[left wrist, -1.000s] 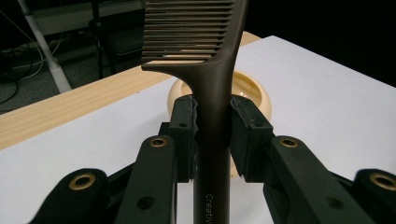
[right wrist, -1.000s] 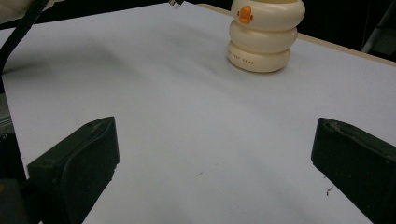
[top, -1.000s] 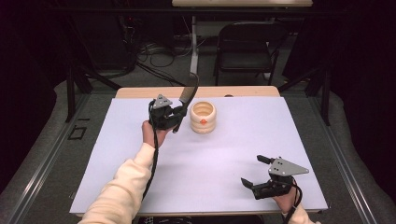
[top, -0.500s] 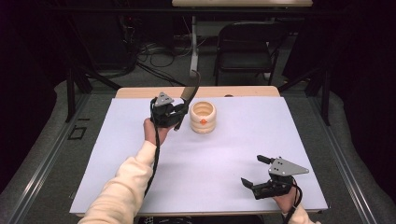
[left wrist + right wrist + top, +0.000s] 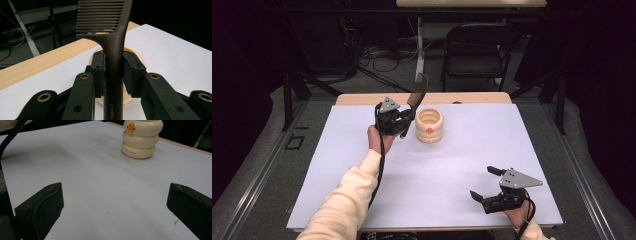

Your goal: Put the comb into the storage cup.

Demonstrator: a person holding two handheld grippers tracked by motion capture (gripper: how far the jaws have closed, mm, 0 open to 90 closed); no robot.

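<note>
Comb (image 5: 113,37) stands upright in the left gripper (image 5: 404,120), whose jaws are clamped on its handle just below the teeth, near the desk's (image 5: 362,200) far edge and left of its middle. Just right of that gripper sits the ribbed cream cup (image 5: 429,126), its mouth open upward and an orange mark on its near side; in the left gripper view it lies directly behind the jaws. The step in hand looks like lowering the comb into the cup. To do it well, carry the handle's lower end over the rim before descending, keep the comb close to vertical so it clears the wall, and let go only once the end rests inside, since a light cup could tip from a sideways knock. Far off at the near right corner the right gripper (image 5: 486,184) hovers with jaws spread wide and nothing between them; it could steady the cup if needed.
</note>
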